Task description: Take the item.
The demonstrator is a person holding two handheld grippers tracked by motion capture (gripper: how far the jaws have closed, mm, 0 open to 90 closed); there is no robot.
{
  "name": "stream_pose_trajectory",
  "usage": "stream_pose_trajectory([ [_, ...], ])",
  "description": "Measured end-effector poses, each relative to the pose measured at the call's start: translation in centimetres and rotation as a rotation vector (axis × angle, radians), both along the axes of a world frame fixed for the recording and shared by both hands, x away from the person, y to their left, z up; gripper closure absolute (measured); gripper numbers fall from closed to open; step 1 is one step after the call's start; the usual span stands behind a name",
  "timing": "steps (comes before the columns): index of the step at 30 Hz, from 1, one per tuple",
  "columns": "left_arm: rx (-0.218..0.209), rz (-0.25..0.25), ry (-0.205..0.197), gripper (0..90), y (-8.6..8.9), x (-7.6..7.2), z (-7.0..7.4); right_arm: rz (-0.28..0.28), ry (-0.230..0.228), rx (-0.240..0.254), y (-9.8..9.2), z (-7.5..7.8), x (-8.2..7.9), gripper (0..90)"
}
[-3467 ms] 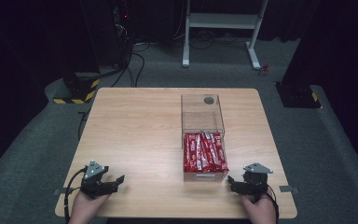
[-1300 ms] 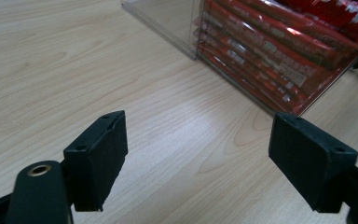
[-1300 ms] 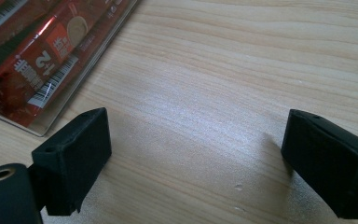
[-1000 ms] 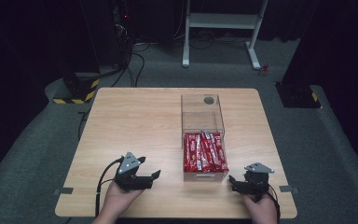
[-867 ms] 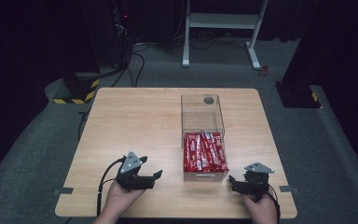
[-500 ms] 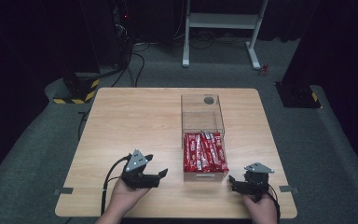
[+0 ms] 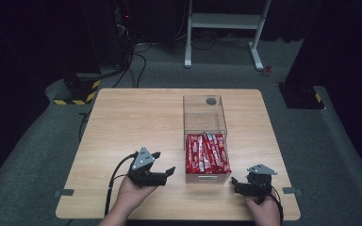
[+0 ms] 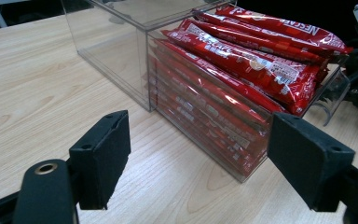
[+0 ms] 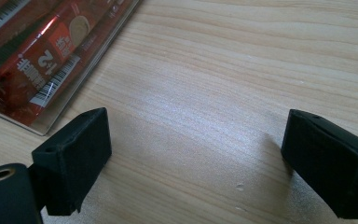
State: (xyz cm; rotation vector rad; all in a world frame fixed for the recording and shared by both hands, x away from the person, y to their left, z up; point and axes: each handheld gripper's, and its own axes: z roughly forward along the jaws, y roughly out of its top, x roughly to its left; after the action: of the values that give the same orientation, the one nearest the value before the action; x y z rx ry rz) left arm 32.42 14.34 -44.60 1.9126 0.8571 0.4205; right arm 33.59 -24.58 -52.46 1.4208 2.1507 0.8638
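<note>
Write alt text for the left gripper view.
A clear plastic box on a wooden table holds stacked red snack bars in its near end. The left gripper faces it with jaws open, holding nothing.

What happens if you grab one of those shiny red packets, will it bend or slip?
The red packets look long, thin and foil-wrapped, so one would probably be light and flex a little. The glossy wrap could be slippery between the pads. Packed tight in the clear box, neighbours may shift too.
</note>
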Motion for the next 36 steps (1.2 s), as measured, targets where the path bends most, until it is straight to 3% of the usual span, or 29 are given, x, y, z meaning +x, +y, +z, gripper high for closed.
stream_pose_trajectory([
  [36,-0.016,-0.085,-0.001,25.4,-3.7,0.3,1.2,0.01,0.0,-0.002,0.0,0.0,0.0,8.1],
])
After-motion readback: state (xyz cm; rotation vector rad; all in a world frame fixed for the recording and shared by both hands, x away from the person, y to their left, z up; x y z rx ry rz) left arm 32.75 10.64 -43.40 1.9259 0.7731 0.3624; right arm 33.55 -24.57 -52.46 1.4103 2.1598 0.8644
